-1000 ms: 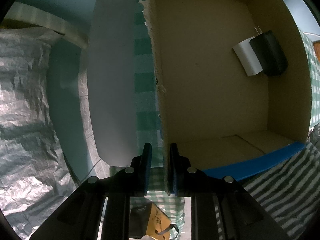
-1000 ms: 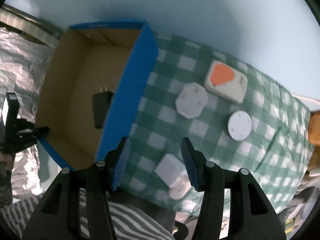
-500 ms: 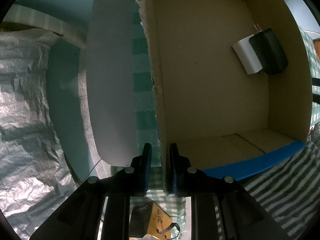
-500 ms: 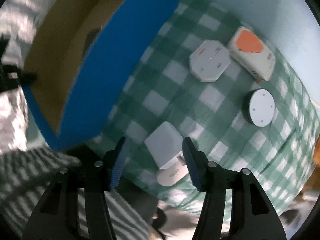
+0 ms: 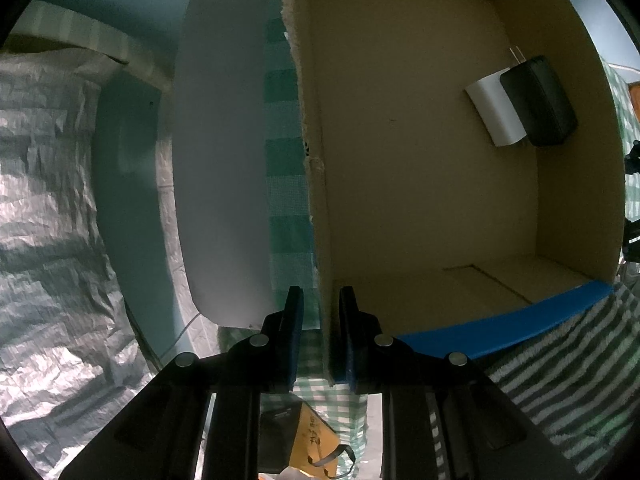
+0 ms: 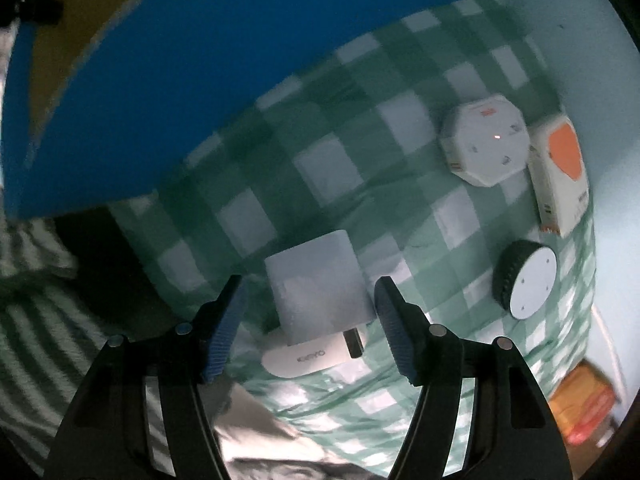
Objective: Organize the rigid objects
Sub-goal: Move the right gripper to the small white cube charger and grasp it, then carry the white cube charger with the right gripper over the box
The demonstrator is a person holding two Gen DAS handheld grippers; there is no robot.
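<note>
Left gripper (image 5: 320, 336) clamped on the torn cardboard wall of the box (image 5: 420, 200), pads either side of the edge, pointing straight down. Box open-topped, brown inside, blue outside (image 6: 200, 60). Inside it, at 2 o'clock in the left wrist view: black plug adapter (image 5: 538, 102) lying against a white adapter (image 5: 496, 110), touching, both tight to the far wall. Metal prongs poking out above the black one. Rest of the box floor bare. Grey-white sheet (image 5: 224, 180) at 9 o'clock beside the box, crinkled foil-like cover (image 5: 52, 240) further out.

Right gripper (image 6: 310, 328) jaws opening, pointing down over the white cube charger (image 6: 320, 284); charger between the fingers, pads clear of it on both sides, nothing gripped. Flat white oval device (image 6: 308, 356) with a dark connector end just beneath the charger at 6 o'clock, touching or overlapping it, cannot tell which.

On the green checked cloth (image 6: 340, 160), right wrist view: white octagonal device (image 6: 484, 140) at 2 o'clock, white-and-orange box-shaped unit (image 6: 560, 176) just beside it toward 3, round white disc with black rim (image 6: 524, 284) at 3 to 4 o'clock. Blue box wall at 10 to 12 o'clock. View motion-blurred.
</note>
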